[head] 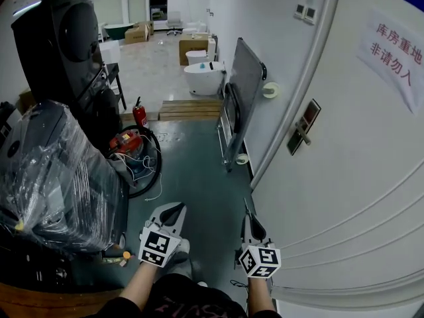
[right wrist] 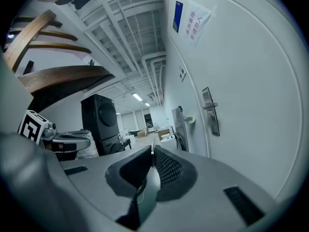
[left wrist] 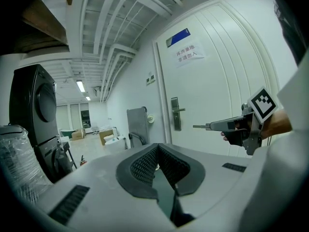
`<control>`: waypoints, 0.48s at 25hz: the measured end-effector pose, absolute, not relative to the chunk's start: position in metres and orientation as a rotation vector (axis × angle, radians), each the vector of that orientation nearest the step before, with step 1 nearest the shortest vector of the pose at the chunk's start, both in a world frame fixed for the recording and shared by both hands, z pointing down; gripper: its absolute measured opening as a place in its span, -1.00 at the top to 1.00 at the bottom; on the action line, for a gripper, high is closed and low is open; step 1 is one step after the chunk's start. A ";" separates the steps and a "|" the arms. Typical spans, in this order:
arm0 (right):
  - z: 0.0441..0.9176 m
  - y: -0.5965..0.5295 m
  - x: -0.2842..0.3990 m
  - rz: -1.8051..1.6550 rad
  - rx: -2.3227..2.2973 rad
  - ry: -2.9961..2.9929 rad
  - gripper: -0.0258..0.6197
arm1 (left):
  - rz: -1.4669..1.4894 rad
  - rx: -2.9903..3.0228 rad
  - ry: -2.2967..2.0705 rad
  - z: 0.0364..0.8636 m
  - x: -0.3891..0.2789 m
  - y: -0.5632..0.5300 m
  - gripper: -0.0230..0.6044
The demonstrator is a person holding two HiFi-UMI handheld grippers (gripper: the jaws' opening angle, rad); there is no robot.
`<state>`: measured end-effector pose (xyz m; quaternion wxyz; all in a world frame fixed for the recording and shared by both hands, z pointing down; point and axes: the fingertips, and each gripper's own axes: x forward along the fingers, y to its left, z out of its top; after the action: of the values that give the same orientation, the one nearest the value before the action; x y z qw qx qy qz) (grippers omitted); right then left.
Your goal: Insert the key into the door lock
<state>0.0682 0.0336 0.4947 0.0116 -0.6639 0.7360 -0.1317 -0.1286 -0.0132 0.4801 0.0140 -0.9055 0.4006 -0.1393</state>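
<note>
The white door (head: pixel 344 177) fills the right side, with its lock plate and lever handle (head: pixel 303 126) about mid-height. The same lock plate (left wrist: pixel 175 113) appears in the left gripper view, and the lock plate (right wrist: pixel 210 112) also shows in the right gripper view. My right gripper (head: pixel 247 211) is shut on a thin metal key (left wrist: pixel 200 126), whose blade (right wrist: pixel 153 148) sticks out between the pads. It is held well short of the lock. My left gripper (head: pixel 173 209) hangs beside it on the left, shut with nothing in it.
A grey panel on a wheeled cart (head: pixel 242 98) leans on the wall just past the door. On the left are plastic-wrapped equipment (head: pixel 46 171), a tall black machine (head: pixel 63 45), a red vacuum with hose (head: pixel 129 142) and a fire extinguisher (head: pixel 140 114). A paper sign (head: pixel 394 48) hangs on the door.
</note>
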 end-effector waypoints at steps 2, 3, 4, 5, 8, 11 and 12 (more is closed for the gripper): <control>0.495 0.025 0.068 -0.406 -2.081 2.287 0.68 | -0.433 -2.830 1.239 0.482 -0.128 -0.024 0.89; 0.495 0.020 0.069 -0.402 -2.087 2.282 0.68 | -0.432 -2.837 1.233 0.484 -0.127 -0.029 0.89; 0.495 0.016 0.069 -0.398 -2.092 2.275 0.68 | -0.432 -2.843 1.228 0.486 -0.126 -0.035 0.89; 0.496 0.010 0.070 -0.397 -2.097 2.269 0.68 | -0.431 -2.849 1.225 0.488 -0.125 -0.041 0.89; 0.498 -0.007 0.072 -0.392 -2.119 2.267 0.68 | -0.428 -2.868 1.214 0.493 -0.122 -0.062 0.89; 0.504 -0.022 0.078 -0.419 -2.150 2.244 0.68 | -0.425 -2.892 1.180 0.497 -0.115 -0.082 0.89; 0.506 -0.028 0.080 -0.429 -2.160 2.230 0.68 | -0.425 -2.900 1.167 0.498 -0.112 -0.088 0.89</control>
<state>0.0804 -0.0276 0.5057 0.0040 -0.6892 0.7115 -0.1370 -0.1124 -0.0883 0.4984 -0.0066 -0.9192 0.3700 -0.1348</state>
